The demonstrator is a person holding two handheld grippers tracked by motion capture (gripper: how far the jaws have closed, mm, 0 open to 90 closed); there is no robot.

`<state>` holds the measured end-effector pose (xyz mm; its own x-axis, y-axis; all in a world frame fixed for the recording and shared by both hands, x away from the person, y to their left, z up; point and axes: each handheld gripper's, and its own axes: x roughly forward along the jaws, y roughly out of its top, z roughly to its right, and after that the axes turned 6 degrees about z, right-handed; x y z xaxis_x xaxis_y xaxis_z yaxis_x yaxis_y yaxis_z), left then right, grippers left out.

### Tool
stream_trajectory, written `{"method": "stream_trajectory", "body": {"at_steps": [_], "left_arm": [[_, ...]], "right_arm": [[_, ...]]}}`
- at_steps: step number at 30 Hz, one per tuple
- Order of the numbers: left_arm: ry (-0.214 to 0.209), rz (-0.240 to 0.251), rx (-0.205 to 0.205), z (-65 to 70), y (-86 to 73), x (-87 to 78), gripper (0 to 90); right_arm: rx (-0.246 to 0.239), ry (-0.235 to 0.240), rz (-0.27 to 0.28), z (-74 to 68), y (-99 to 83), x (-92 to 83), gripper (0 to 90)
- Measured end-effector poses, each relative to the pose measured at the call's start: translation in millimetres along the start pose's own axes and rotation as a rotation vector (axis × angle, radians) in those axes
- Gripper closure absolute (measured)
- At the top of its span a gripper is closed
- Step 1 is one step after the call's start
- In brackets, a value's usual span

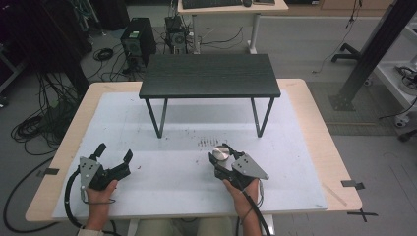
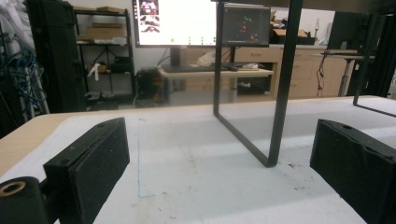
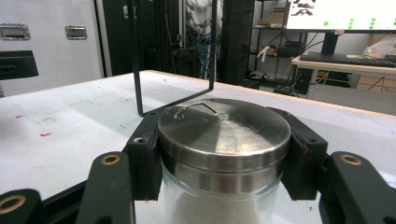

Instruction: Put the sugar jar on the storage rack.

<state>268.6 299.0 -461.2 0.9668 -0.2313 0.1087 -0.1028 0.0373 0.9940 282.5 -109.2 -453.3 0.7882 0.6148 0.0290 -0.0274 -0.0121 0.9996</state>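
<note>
Fingers, right: the right gripper [image 1: 222, 156] has its two black fingers [image 3: 144, 154] pressed against either side of a glass jar with a round brushed-steel lid [image 3: 223, 135], clamped just under the lid's rim.
Fingers, left: the left gripper [image 1: 114, 153] has its black padded fingers [image 2: 95, 161] spread wide, with bare bench surface between them.
Jar: it stands upright between the right fingers, white contents showing through the glass below the lid; in the high view its shiny lid [image 1: 221, 153] sits at the tips of the right gripper.
Jar's base: hidden by the fingers, so whether it rests on the bench cannot be told.
Hands: the right hand [image 1: 241, 189] grips the right gripper from behind, the left hand [image 1: 101, 192] likewise behind the left gripper; both come in from the near edge.
Bench: a white sheet over a light wooden bench [image 1: 172, 147] lies under both grippers, marked with small dark specks ahead of the right fingers.
Small table: a dark wood-grain low table on thin black metal legs [image 1: 209, 74] stands on the bench beyond both grippers, well apart from the fingers; one of its legs [image 2: 280, 93] rises ahead of the left fingers.
Spacing: the two grippers lie well apart, side by side.
</note>
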Motion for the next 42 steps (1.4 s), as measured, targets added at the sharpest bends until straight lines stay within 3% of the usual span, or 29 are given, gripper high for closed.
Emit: {"method": "stream_trajectory", "body": {"at_steps": [19,26,34,42], "left_arm": [[0.0,0.002,0.001,0.0,-0.1,-0.2,4.9],[0.0,0.003,0.001,0.0,-0.1,-0.2,4.9],[0.0,0.003,0.0,-0.1,0.0,-0.2,4.9],[-0.001,0.003,0.0,-0.1,0.0,-0.3,4.9]], "right_arm": [[0.008,0.0,0.007,0.1,-0.5,-0.3,42.6],[-0.005,0.015,-0.021,-1.2,5.5,2.3,42.5],[-0.009,0.059,0.018,-1.9,40.1,7.5,42.5],[0.008,0.083,0.005,3.0,81.6,14.4,42.6]]}}
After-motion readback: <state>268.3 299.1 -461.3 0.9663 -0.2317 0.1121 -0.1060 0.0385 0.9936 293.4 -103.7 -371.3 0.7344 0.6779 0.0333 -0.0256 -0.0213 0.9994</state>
